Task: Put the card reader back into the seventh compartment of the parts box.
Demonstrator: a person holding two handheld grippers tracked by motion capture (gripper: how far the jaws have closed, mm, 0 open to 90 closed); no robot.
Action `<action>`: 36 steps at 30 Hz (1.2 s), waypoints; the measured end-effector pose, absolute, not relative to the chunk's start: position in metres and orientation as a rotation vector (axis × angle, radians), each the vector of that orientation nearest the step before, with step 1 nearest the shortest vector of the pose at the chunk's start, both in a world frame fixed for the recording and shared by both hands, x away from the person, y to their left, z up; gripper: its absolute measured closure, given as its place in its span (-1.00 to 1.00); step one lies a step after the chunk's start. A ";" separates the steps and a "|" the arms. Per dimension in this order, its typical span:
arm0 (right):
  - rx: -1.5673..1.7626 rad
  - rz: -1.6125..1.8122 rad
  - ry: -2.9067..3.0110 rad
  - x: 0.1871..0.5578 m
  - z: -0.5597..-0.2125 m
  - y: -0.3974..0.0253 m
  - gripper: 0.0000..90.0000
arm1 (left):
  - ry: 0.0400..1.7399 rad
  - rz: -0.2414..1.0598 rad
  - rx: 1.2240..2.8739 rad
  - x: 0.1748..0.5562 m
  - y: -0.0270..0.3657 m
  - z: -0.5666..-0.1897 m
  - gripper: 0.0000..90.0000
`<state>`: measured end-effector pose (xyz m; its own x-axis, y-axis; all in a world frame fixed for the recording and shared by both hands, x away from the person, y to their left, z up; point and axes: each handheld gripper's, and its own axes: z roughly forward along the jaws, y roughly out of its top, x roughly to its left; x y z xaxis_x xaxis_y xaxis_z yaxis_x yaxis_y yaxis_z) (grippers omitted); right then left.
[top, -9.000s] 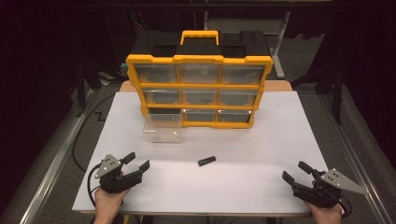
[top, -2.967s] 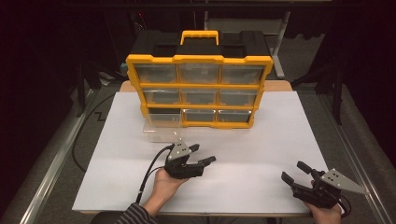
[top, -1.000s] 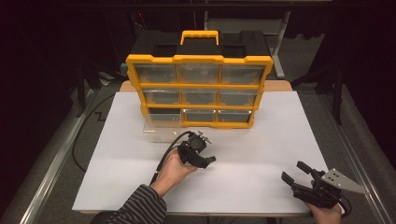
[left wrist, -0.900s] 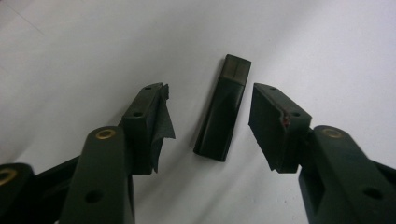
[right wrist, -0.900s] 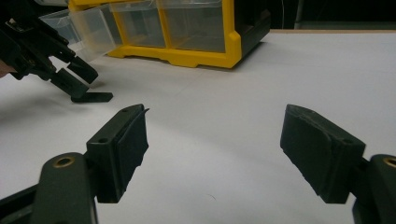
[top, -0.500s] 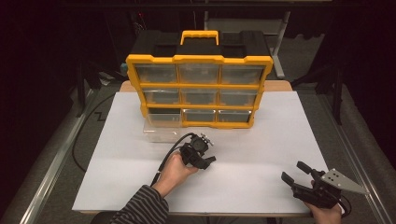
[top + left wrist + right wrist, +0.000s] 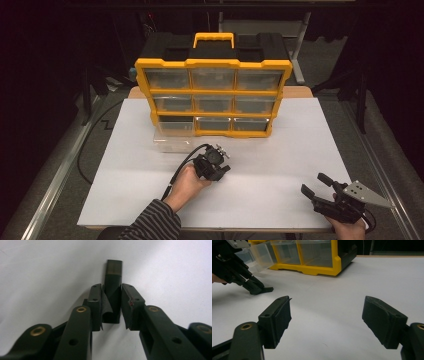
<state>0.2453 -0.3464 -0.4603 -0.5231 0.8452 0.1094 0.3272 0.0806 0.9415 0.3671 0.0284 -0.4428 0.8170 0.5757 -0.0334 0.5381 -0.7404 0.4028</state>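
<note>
Jaws of our left gripper (image 7: 111, 306) sit closed against both sides of a small black block (image 7: 112, 287), which lies on the white table (image 7: 280, 160) near the middle, just in front of the yellow drawer cabinet (image 7: 214, 85). A clear drawer (image 7: 172, 142) stands pulled out at the cabinet's lower left. Our right gripper (image 7: 314, 186) rests at the near right corner, well apart, jaws spread wide and holding nothing.
</note>
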 end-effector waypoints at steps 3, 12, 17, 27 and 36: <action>1.155 1.448 1.894 0.245 -0.460 -0.346 -0.47 | 0.835 0.132 2.601 0.367 0.028 -0.443 0.61; 1.152 1.450 1.893 0.246 -0.461 -0.346 -0.47 | 0.813 0.148 2.603 0.365 0.029 -0.443 0.61; 1.153 1.449 1.898 0.246 -0.461 -0.346 -0.47 | 0.814 0.142 2.601 0.363 0.031 -0.442 0.61; 1.157 1.442 1.898 0.246 -0.461 -0.346 -0.47 | 0.842 0.136 2.544 0.359 0.043 -0.438 0.62; 1.156 1.440 1.899 0.246 -0.461 -0.346 -0.47 | 0.853 0.157 2.506 0.355 0.053 -0.429 0.61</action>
